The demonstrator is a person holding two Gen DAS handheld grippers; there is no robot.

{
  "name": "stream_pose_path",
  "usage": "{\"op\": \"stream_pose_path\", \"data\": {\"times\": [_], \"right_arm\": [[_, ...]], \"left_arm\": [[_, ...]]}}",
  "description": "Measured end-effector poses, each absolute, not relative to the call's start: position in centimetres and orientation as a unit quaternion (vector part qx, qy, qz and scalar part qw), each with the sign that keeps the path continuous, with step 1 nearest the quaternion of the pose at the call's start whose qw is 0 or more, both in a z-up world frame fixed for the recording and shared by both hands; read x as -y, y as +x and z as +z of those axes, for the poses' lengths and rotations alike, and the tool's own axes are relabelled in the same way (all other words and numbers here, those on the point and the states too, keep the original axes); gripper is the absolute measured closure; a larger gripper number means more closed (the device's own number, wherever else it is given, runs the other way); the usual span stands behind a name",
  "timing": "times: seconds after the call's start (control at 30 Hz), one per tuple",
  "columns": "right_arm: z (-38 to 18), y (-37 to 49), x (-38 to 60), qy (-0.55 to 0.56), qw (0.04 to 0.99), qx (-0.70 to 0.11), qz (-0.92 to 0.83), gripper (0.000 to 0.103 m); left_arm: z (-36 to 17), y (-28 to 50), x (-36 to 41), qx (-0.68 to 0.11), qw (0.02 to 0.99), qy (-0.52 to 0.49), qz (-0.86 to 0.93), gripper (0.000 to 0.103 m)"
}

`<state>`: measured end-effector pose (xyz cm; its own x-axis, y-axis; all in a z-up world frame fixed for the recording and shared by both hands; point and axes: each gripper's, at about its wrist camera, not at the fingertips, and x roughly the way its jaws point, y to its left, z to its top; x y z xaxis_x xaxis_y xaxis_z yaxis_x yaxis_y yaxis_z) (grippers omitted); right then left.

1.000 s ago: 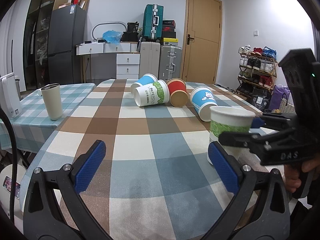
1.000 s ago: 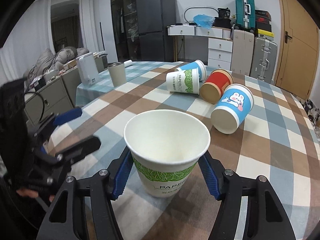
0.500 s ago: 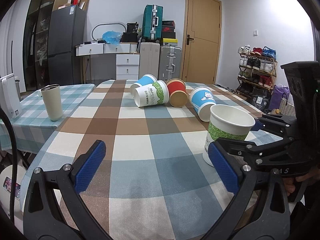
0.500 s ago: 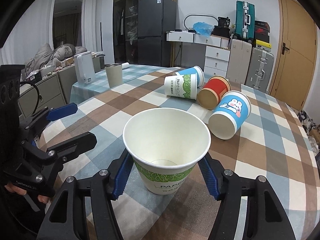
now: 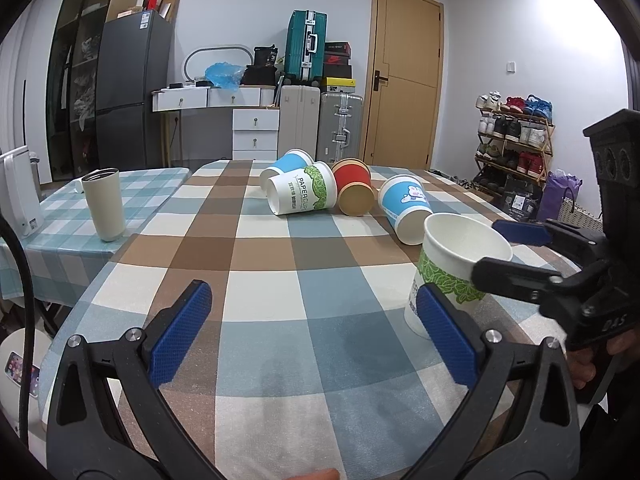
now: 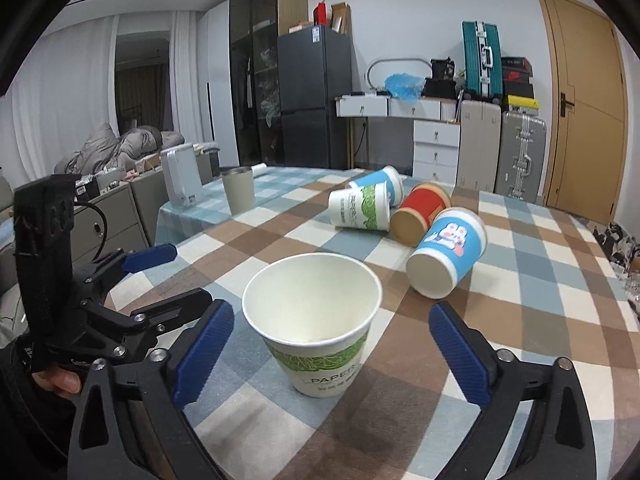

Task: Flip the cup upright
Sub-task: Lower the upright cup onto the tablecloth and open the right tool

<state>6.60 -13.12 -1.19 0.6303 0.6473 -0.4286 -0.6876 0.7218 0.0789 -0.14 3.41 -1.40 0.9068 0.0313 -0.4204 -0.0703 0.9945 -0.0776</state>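
A white paper cup with a green leaf band [image 6: 320, 328] stands upright on the checked table, slightly tilted; it also shows in the left wrist view [image 5: 452, 272]. My right gripper [image 6: 332, 356] is open, its blue pads apart on either side of the cup without touching it. My left gripper [image 5: 316, 336] is open and empty over the near table, left of the cup. Several cups lie on their sides farther back: a blue rabbit cup [image 6: 448, 256], a red cup [image 6: 420, 214], a white green-leaf cup [image 6: 360, 210] and a blue cup [image 6: 380, 184].
A beige tumbler [image 5: 103, 204] and a white appliance [image 5: 18, 192] stand on a side table at the left. The checked tablecloth [image 5: 260, 264] spreads between the grippers and the lying cups. A shoe rack [image 5: 512, 144] stands at the right.
The right gripper has opened and let go of the green-leaf cup, which now stands on the table. The right gripper has lowered and drawn back a little. The left gripper has stayed still.
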Motion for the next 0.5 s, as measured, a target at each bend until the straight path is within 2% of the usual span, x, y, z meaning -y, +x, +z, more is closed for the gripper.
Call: {"op": "stream_pose_path", "data": {"times": [0.5], "right_arm": [[-1.5,5.5,17.9,0.010,0.899,-0.189,0.395,0.000]], "left_arm": [[-0.7,0.5,-1.3,-0.197,0.980,-0.038,0.002,0.001]]}}
